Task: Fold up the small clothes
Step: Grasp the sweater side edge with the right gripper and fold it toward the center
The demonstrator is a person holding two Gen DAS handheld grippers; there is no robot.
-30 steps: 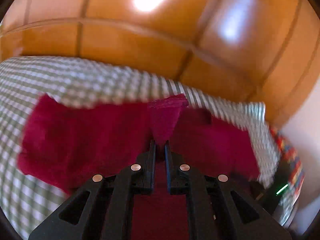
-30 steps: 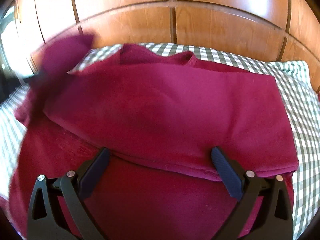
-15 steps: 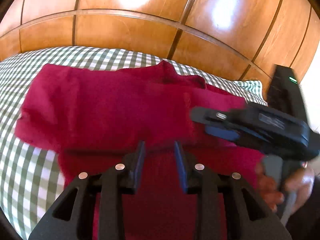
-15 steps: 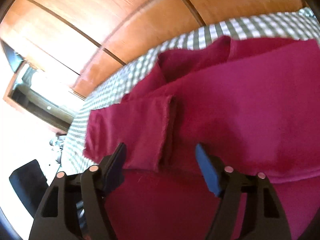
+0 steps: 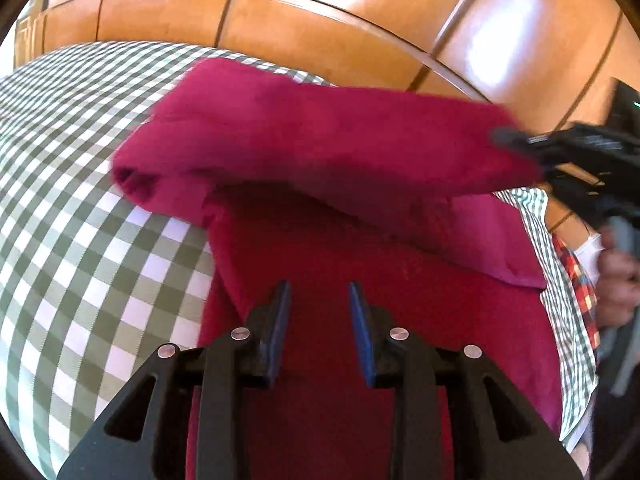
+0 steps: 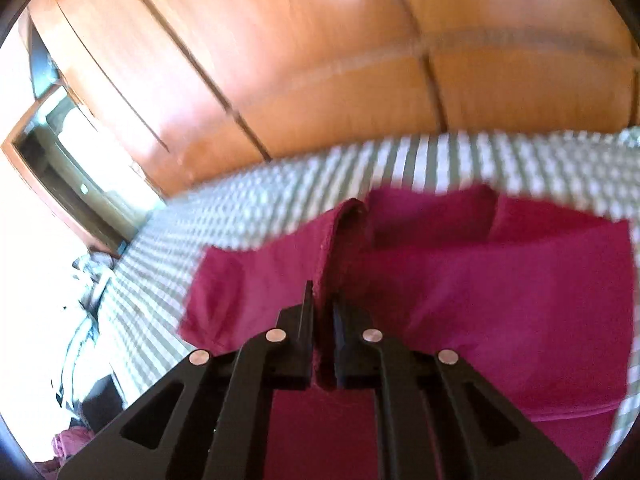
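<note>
A crimson garment [image 5: 320, 148] lies on the green-and-white checked bed cover [image 5: 80, 216]. My left gripper [image 5: 318, 298] is open and empty, low over the garment's lower part. My right gripper [image 6: 322, 300] is shut on a sleeve edge of the crimson garment [image 6: 480, 280] and holds it lifted. In the left wrist view the right gripper [image 5: 520, 140] is at the far right, drawing the sleeve across the garment's body above the bed.
A wooden panelled headboard [image 5: 320, 20] rises behind the bed. A red checked cloth [image 5: 576, 280] lies at the bed's right edge. In the right wrist view a window [image 6: 80, 168] and clutter [image 6: 80, 320] are to the left of the bed.
My left gripper let go of the sleeve and opened. My right gripper swung left, closed on the sleeve edge and now pulls it across to the right.
</note>
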